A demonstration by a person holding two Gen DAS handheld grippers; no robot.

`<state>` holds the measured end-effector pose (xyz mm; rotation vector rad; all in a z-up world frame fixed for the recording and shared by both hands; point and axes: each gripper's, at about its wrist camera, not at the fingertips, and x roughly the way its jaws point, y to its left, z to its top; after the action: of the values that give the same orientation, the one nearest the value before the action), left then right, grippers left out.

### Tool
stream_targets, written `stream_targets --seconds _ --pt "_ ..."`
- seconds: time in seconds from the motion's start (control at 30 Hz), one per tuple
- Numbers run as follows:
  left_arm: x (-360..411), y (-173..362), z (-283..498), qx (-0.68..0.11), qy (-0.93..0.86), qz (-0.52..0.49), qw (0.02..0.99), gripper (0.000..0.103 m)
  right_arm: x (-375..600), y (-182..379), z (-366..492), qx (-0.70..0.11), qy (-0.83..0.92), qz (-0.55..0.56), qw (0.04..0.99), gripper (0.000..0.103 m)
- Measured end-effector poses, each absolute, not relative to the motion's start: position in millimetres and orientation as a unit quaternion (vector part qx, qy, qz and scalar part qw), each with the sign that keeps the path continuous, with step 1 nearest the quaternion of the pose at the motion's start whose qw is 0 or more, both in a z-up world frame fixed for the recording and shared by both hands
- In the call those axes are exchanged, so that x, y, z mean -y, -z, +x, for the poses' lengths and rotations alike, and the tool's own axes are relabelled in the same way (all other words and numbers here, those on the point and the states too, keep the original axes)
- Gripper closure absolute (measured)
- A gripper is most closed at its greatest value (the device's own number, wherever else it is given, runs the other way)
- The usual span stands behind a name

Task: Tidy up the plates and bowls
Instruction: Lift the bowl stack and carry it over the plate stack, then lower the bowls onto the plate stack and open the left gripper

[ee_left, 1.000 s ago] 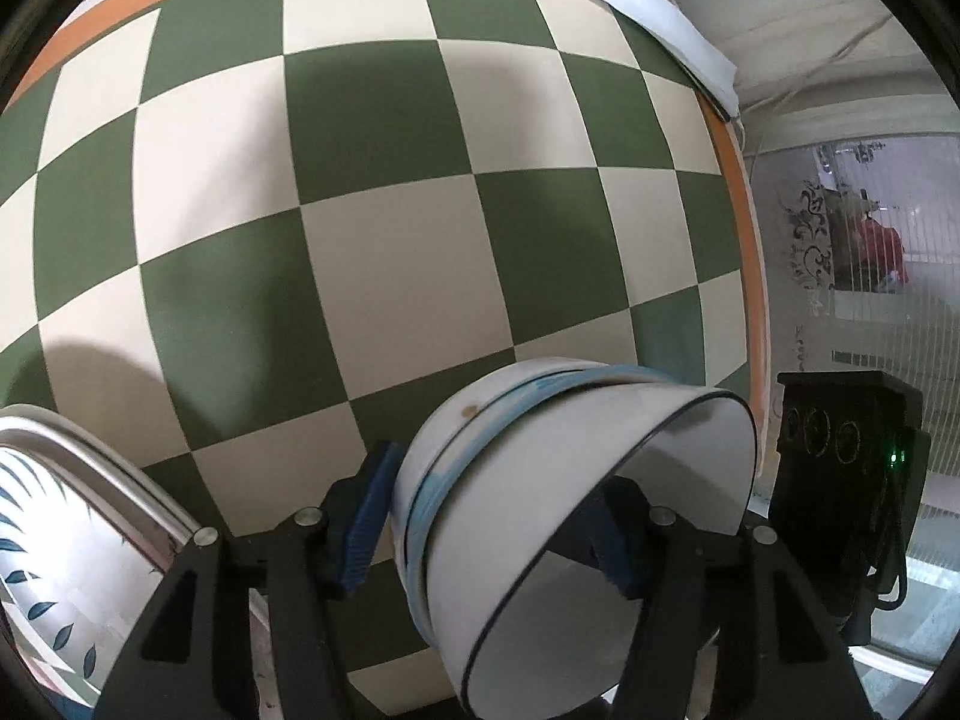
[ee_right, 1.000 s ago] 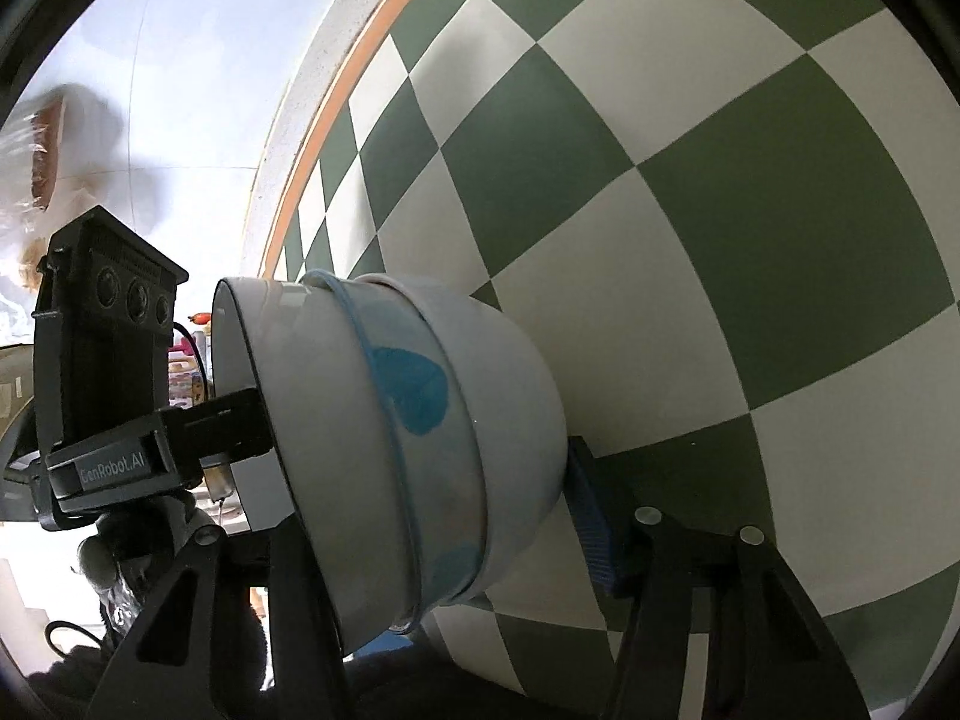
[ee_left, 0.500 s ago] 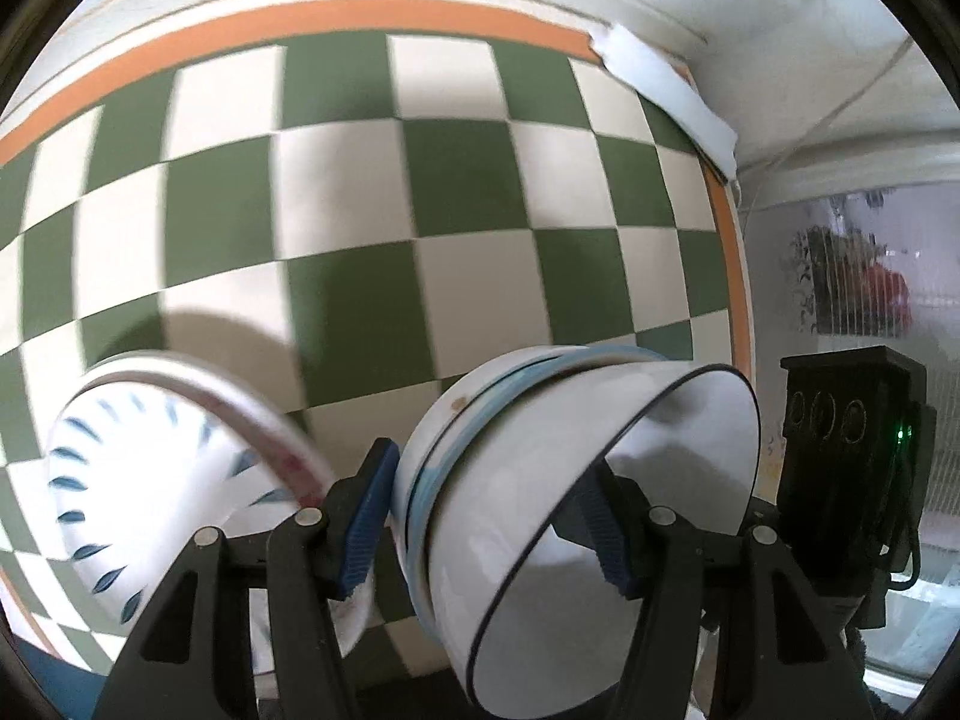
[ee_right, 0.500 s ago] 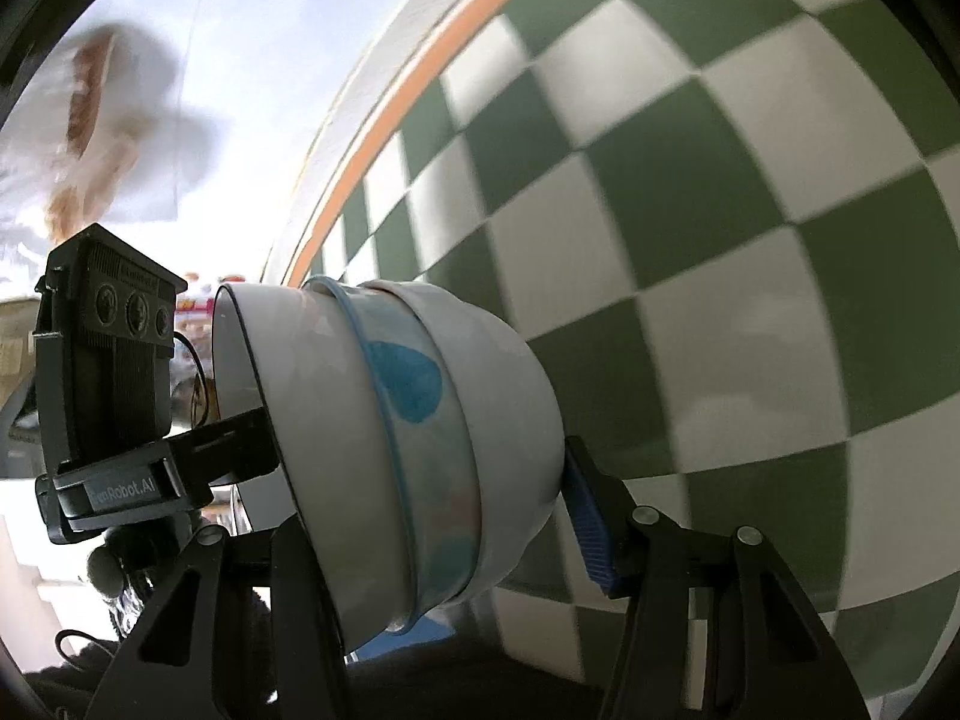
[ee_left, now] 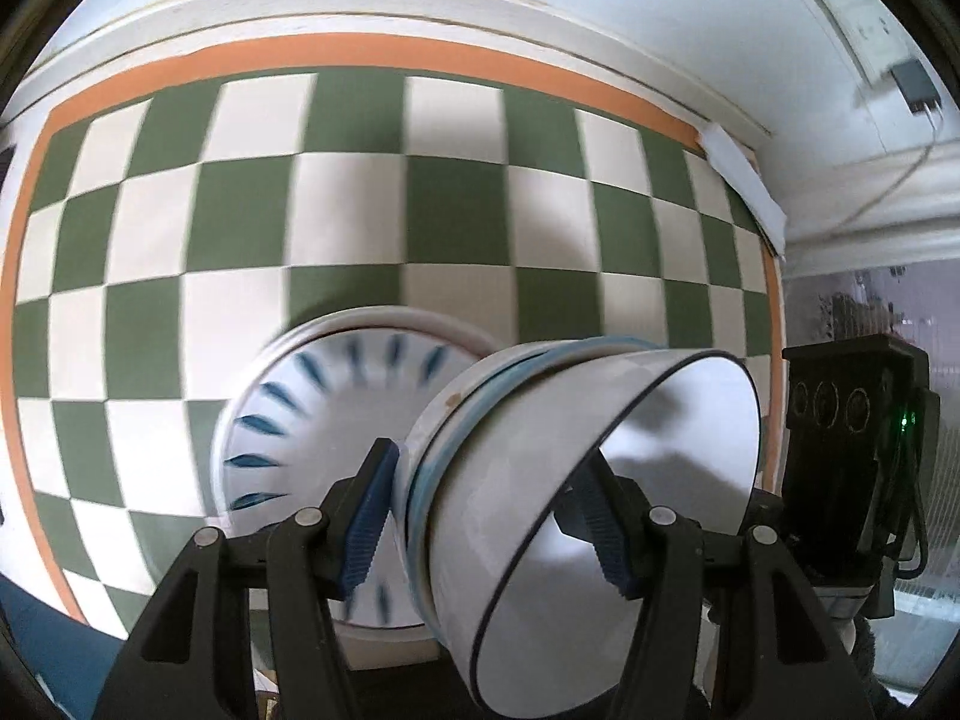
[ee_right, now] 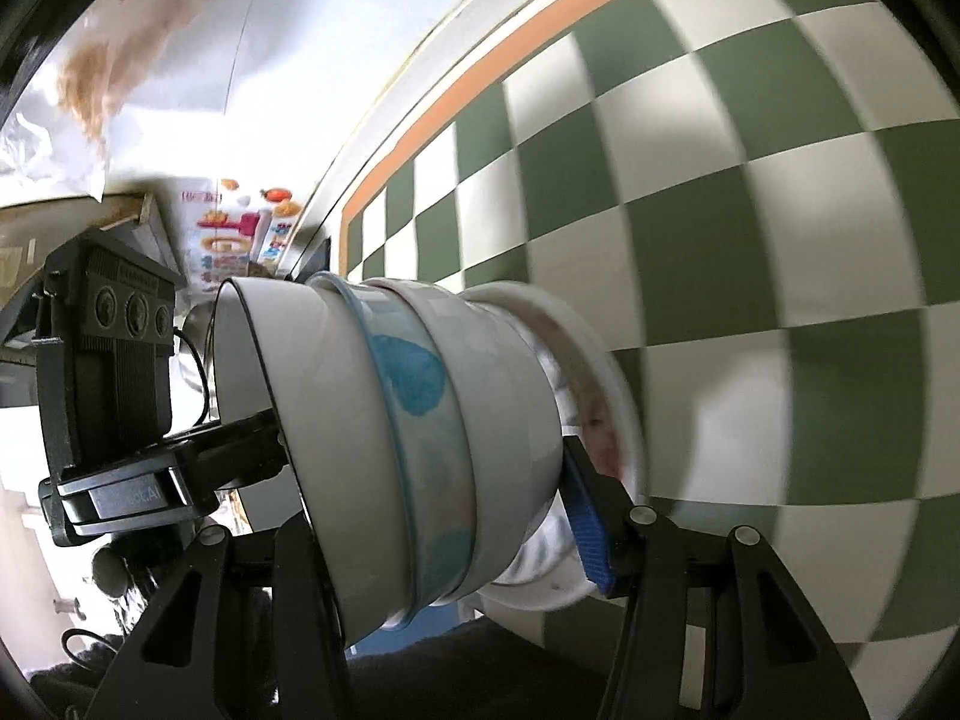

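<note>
Both claws grip the same nested stack of bowls [ee_left: 540,480], carried on its side above the green-and-cream checked desk [ee_left: 360,210]. The left claw [ee_left: 486,516] is clamped on the stack, one blue pad [ee_left: 366,522] against the outer bowl's base and the other inside the black-rimmed inner bowl. The right claw [ee_right: 432,492] is likewise clamped on it from the opposite side, its blue pad [ee_right: 585,534] pressing the base; its other finger is hidden inside the bowl. Just beyond the stack's base, ahead of both claws, a white plate with blue leaf marks [ee_left: 312,420] lies on the desk (blurred, so contact with the bowls cannot be told).
</note>
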<state>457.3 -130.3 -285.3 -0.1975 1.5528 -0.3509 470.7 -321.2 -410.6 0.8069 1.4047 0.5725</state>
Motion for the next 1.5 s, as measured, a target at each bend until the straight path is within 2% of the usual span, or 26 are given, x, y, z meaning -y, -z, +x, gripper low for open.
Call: stream_targets --seconds 0.57,1.17,1.5 --pt "73.1 325.1 458.4 -0.722 0.12 -0.131 0.669 0.046 259.4 441.1 471.2 -0.656 -0.268 0.322 0.628 0.048" --pt "65.6 331.7 459.1 -0.728 0.124 -0.14 0.66 0.046 253.1 442.4 474.8 -0.672 -0.258 0.304 0.625 0.048" --pt "67.9 320.6 457.1 -0.715 0.122 -0.113 0.679 0.046 248.5 440.6 471.1 -0.682 -0.247 0.291 0.623 0.047"
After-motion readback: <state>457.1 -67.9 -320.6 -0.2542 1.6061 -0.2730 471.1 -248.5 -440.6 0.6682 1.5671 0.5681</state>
